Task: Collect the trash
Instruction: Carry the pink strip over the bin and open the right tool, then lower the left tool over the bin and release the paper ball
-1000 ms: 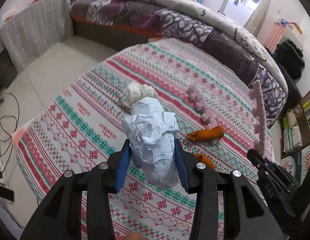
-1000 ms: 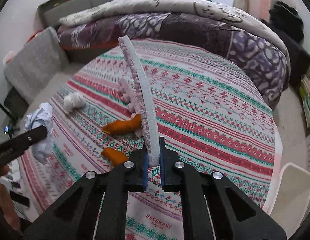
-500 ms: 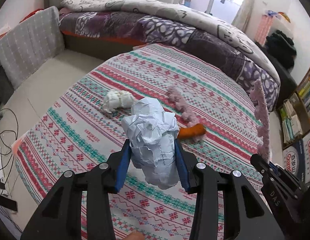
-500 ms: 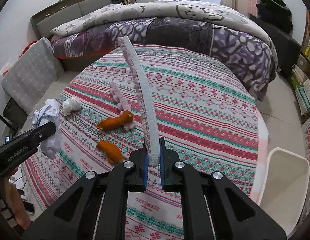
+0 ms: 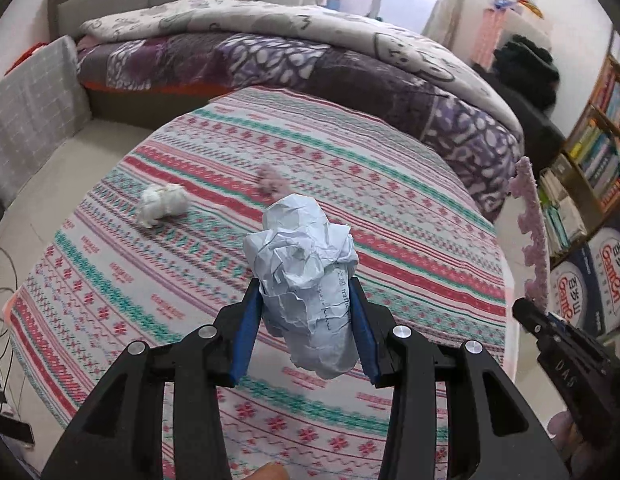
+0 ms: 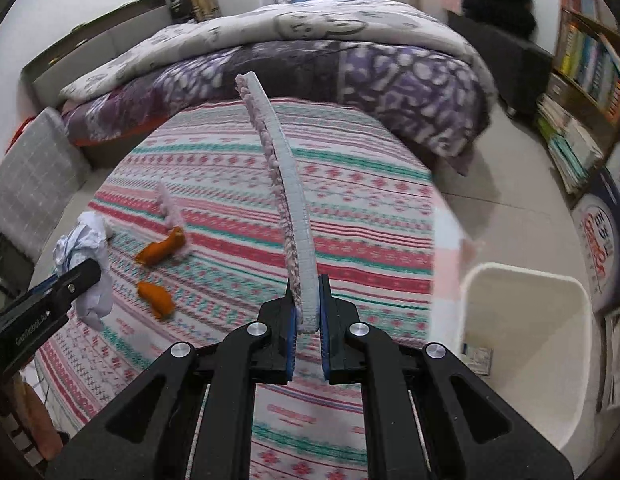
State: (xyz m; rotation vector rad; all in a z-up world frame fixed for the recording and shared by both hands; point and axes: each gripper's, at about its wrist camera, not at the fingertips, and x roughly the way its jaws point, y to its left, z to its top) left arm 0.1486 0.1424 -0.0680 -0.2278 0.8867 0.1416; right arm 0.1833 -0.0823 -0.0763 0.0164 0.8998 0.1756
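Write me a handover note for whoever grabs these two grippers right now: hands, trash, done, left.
Left gripper: shut on the crumpled paper, held above the table.
Right gripper: shut on the pink foam strip, upright.
White bin: on the floor past the table's right edge, some scraps inside.
Left on the patterned cloth: two orange peels, a second pink strip, a white tissue wad.
Neither held piece is binned yet.

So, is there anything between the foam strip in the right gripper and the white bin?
Nothing visible blocks it. The foam strip stands upright in the right gripper, and the white bin sits open beside the table, to the right.
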